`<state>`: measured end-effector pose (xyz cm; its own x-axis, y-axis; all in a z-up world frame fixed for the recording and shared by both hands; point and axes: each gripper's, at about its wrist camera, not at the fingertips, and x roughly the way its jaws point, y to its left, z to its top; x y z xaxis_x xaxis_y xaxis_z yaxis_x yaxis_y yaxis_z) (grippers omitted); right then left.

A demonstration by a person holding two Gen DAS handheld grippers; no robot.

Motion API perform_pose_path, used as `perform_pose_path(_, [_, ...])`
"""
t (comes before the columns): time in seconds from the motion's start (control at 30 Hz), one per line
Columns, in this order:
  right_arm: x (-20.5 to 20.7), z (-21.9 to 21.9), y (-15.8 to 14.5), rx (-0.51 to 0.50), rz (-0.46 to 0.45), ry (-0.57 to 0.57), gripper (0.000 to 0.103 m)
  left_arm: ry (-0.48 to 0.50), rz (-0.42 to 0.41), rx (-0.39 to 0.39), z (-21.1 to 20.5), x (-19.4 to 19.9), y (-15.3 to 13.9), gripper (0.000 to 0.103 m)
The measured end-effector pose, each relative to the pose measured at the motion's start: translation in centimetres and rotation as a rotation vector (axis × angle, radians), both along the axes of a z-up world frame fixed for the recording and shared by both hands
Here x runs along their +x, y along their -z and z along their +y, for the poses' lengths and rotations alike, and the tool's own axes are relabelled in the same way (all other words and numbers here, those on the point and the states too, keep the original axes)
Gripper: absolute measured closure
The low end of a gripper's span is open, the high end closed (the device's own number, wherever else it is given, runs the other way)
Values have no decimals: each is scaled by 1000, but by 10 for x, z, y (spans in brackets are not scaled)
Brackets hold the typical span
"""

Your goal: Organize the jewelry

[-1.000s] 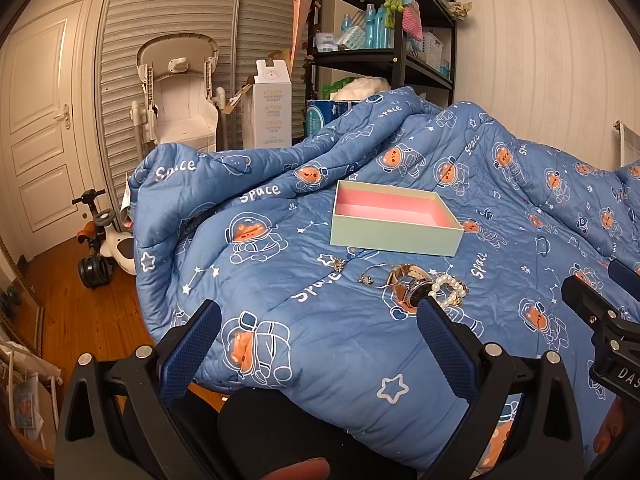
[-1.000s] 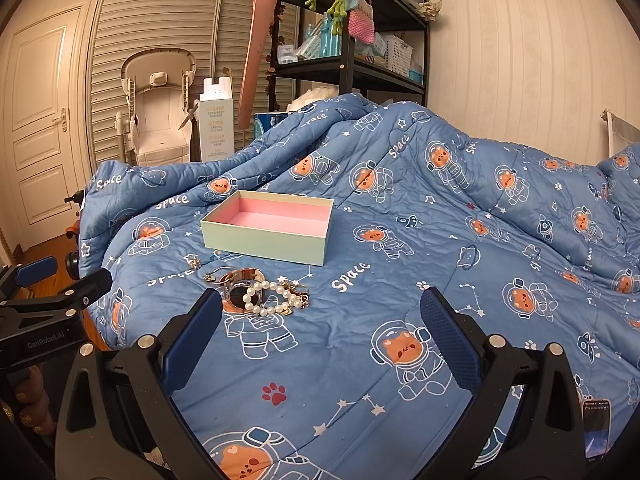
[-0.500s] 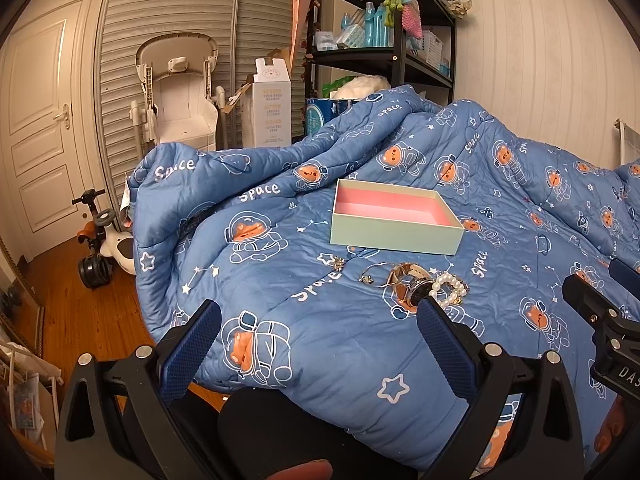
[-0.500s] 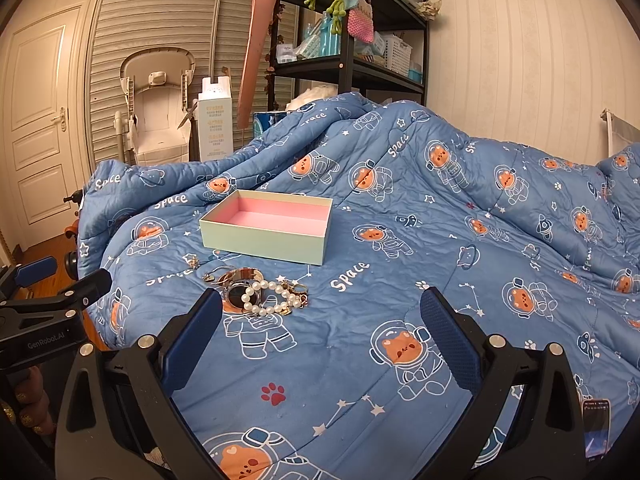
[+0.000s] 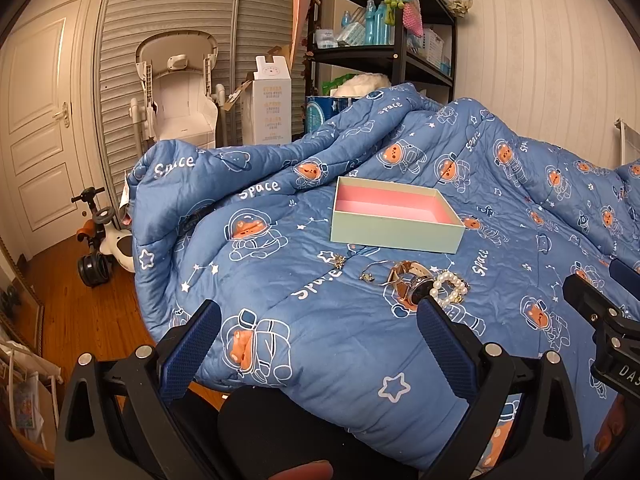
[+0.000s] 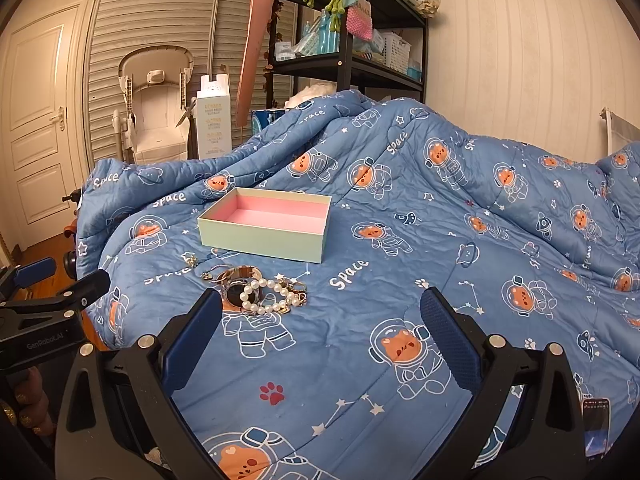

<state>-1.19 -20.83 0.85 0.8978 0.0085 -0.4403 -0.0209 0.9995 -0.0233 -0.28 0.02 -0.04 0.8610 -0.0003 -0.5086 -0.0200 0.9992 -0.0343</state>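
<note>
I see both tools spread wide and holding nothing — left gripper (image 5: 318, 330), right gripper (image 6: 322, 318). The jewelry pile — watch (image 6: 236, 286) under a pearl bracelet (image 6: 268, 294) — lies on the blue quilt (image 6: 440, 240) at my right tool's eleven o'clock, just beside the open box (image 6: 264, 240).

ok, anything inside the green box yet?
Nothing visible in the green box: only bare pink lining shows. The near wall hides the front strip of its floor. The jewelry pile sits on the quilt.
</note>
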Motion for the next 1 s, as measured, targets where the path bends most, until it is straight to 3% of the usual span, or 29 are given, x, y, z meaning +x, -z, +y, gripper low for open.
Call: perform_pose_path(1.0, [3, 2, 5, -6, 19, 6, 5, 12, 14, 1, 0, 1, 8, 7])
